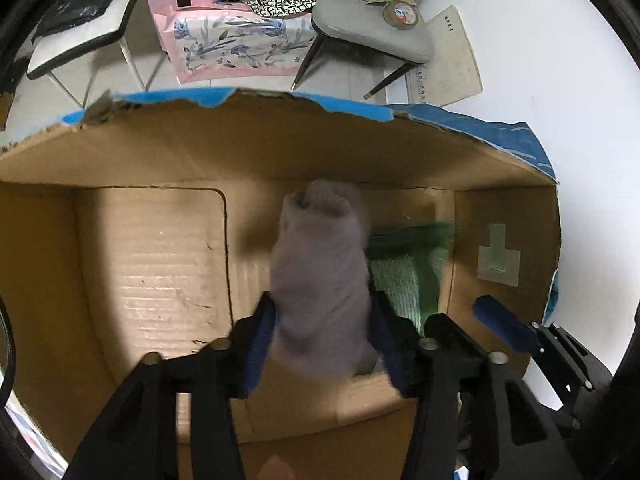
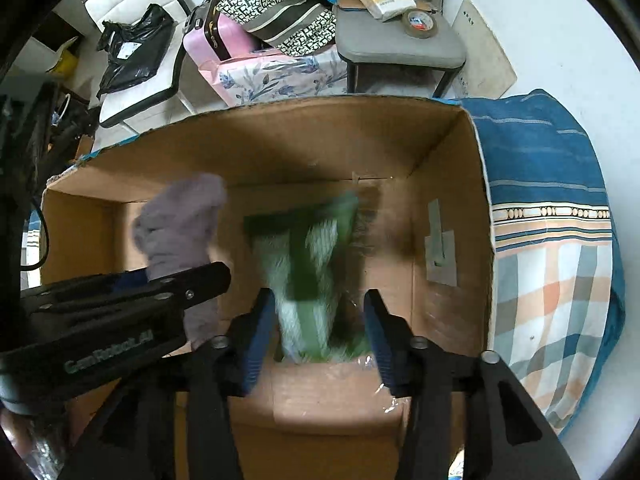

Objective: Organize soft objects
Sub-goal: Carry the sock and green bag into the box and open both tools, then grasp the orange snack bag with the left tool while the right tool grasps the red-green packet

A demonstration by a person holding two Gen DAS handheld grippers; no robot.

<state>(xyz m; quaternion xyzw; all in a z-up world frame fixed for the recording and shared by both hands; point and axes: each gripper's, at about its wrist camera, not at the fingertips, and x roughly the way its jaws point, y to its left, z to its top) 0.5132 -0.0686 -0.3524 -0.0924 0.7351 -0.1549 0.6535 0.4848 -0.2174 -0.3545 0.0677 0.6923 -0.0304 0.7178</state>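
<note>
The step in hand is judged to be the release of two soft items into an open cardboard box (image 1: pixel 280 152), with both tools pointed down into it. In the left wrist view, the left hand-held gripper (image 1: pixel 322 336) is seen with a rolled grey sock (image 1: pixel 320 272) standing between its blue pads; the jaws are set at a middling width and the sock fills the gap, so whether the pads press on it or have just let go cannot be told through the blur. The sock reaches from the gripper toward twelve o'clock, its far end near the back wall of the box. In the right wrist view, the right hand-held gripper (image 2: pixel 318 324) is seen with its jaws parted and a green-and-white striped sock (image 2: pixel 308 272) between them; a clear gap is visible at the three o'clock pad, so this sock is taken to be released and dropping to the box floor. Seen from the left gripper, the green sock lies at about two o'clock, just beside the grey one; seen from the right gripper, the grey sock is at about ten o'clock. The next move is judged to call for the jaws to be spread fully and both grippers to be lifted straight up, clear of the box walls, so that neither sock is dragged out.
</note>
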